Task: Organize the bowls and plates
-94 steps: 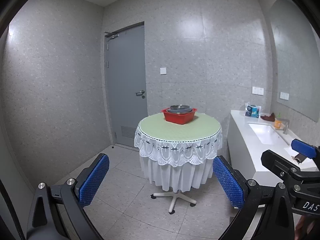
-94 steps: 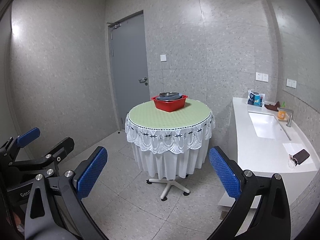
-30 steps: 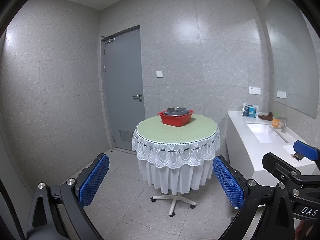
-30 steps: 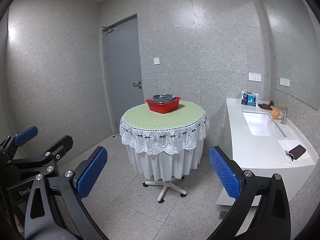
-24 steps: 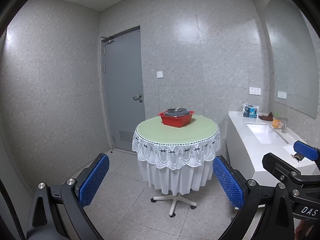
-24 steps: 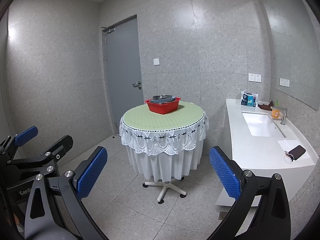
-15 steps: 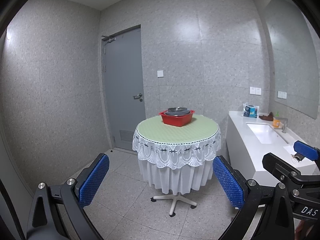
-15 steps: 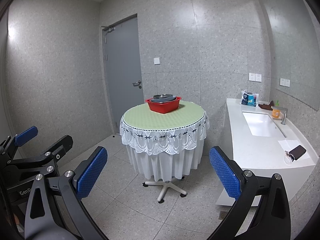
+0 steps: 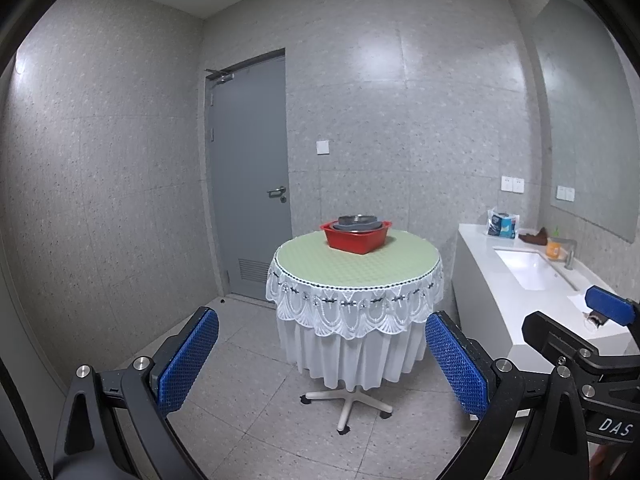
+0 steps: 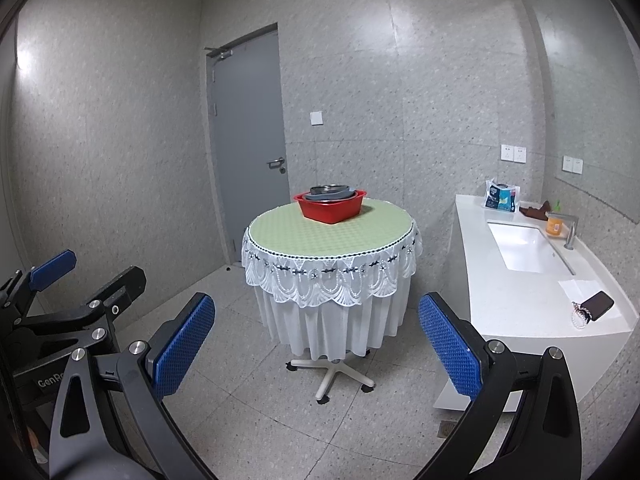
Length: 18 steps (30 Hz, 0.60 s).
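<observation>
Red plastic tub (image 9: 355, 237) with grey dishes (image 9: 357, 222) nested in it sits toward the far side of the round table (image 9: 356, 268), straight ahead of me and well apart from both tools. My left gripper (image 9: 322, 364) and right gripper (image 10: 316, 340) both hang wide apart and empty. Neither looks clearly nearer the tub, and nested dishes would fit both a tidied stack and one awaiting sorting.

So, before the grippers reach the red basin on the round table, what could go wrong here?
1. The red plastic basin holds stacked grey dishes rising above its rim; a careless grip may topple them.
2. The lace-edged tablecloth hangs loose and may snag a hand-held gripper.
3. The round table's single wheeled pedestal may roll if pushed.
</observation>
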Motion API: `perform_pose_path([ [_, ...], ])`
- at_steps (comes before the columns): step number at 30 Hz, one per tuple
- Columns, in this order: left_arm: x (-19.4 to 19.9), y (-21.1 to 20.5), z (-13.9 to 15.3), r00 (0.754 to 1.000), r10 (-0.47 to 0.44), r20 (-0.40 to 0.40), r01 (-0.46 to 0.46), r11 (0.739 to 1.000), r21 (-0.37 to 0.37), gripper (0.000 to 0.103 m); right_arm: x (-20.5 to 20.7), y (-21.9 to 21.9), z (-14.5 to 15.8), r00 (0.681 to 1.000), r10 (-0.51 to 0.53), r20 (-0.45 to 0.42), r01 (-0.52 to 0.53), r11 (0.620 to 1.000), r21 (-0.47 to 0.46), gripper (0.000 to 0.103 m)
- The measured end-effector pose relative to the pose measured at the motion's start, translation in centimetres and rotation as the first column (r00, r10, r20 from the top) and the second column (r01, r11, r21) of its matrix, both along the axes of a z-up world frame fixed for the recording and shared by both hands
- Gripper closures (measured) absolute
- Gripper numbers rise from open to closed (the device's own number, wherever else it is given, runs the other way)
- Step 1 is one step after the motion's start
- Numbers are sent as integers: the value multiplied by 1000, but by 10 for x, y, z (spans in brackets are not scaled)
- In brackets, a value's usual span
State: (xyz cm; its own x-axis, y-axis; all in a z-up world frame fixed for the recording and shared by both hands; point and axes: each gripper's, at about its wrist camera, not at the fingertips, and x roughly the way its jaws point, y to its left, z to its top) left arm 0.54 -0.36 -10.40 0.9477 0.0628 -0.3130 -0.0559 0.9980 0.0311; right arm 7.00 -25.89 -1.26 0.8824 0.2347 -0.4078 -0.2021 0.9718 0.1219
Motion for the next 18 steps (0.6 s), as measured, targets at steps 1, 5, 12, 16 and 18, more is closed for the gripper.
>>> perform_pose_path([
  [1, 1, 1, 0, 1000, 0, 1, 0, 1000, 0, 1, 0, 0, 0, 1000, 0, 1, 0, 1000, 0, 0],
  [5, 1, 1, -1, 1000, 0, -1, 0, 1000, -1, 1, 0, 0, 0, 1000, 0, 0, 0, 1000, -1, 0],
  [12, 1, 1, -1, 1000, -1, -1, 1, 1000, -1, 1, 1, -1, 2, 1000, 0, -1, 0, 1000, -1, 0],
  [16, 1, 1, -1, 1000, 0, -2, 0, 1000, 0, 1, 1, -2, 2, 1000, 1, -2, -1, 1000, 0, 0],
  [18, 1, 1, -1, 1000, -1, -4, 1, 1000, 0, 1, 1, -2, 2, 1000, 2, -4, -2, 1000, 0, 0],
])
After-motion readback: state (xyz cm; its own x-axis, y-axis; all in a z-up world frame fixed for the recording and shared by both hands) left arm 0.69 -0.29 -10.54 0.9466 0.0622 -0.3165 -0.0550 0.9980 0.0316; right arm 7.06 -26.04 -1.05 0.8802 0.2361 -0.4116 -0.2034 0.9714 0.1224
